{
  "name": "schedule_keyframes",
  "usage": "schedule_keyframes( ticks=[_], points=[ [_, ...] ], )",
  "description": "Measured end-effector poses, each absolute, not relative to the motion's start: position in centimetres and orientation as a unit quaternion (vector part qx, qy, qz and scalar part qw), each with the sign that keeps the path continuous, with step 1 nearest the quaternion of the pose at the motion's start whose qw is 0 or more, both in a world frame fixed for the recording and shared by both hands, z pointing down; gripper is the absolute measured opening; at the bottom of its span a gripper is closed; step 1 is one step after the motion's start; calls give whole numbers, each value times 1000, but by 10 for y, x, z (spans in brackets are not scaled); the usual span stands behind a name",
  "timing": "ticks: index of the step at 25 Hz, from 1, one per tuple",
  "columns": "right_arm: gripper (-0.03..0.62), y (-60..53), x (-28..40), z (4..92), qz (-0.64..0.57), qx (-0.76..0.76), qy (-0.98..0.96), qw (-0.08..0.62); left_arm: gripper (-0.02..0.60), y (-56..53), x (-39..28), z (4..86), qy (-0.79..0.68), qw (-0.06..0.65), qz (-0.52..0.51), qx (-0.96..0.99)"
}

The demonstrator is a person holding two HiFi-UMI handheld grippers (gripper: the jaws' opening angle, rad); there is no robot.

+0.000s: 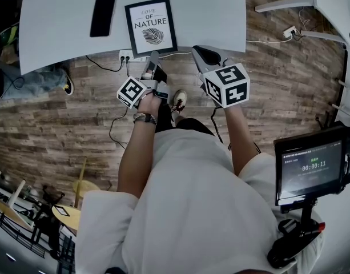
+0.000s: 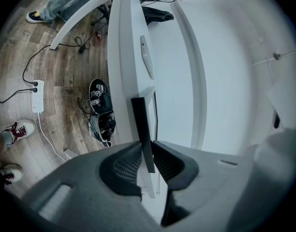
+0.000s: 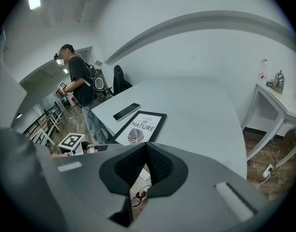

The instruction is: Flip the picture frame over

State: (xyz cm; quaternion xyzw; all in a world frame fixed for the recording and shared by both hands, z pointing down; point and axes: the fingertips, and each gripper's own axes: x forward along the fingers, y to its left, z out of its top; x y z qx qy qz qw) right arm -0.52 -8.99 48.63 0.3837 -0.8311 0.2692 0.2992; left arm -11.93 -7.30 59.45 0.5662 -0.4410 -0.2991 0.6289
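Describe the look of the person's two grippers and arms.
The left gripper and right gripper have pale grey bodies with tapering jaws lined by black ribbed pads. Each carries a white cube printed with black square markers. The person wears a white short-sleeved shirt and a bracelet on the left wrist.

One picture frame (image 1: 151, 27), one phone (image 1: 103, 16) and one table (image 1: 220, 10) — plus two grippers, the left gripper (image 1: 154, 56) and the right gripper (image 1: 198, 51), one power strip (image 1: 127, 55), one screen (image 1: 310, 170) and two dark shoes (image 2: 100, 96).
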Motion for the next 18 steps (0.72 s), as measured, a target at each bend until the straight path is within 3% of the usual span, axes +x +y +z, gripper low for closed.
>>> schedule_keyframes(
  ticks=[12,18],
  points=[
    [2,-90,-3,490,267,387,-830,301,80,-78,-121,600,-440,641,-336,532],
    [2,-93,-3,490,266,388,-830,300,124,-82,-127,601,-437,639,-332,540]
  ],
)
